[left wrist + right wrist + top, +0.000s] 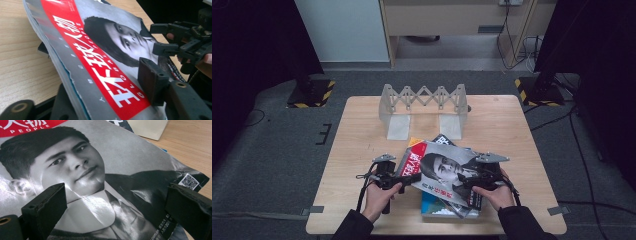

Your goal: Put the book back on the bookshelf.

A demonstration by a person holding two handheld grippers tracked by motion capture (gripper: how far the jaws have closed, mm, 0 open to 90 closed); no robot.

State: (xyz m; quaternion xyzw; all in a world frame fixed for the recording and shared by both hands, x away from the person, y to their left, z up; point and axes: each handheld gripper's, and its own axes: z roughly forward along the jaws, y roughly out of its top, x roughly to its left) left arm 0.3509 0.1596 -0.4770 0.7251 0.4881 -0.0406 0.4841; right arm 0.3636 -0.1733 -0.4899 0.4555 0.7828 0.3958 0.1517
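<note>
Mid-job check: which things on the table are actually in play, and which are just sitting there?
In play:
- grey-and-red portrait-cover magazine, spine clamped in the left gripper
- right gripper, open over its cover
- expanding grey plastic file rack, probably the destination

Lying about:
- blue-edged books under the magazine
- wooden table

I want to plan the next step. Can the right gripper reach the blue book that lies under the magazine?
Probably not directly. The magazine covers most of the blue book, and the right gripper hangs open above the cover. The left gripper is clamped on the magazine's edge; lifting it away should free the book.
</note>
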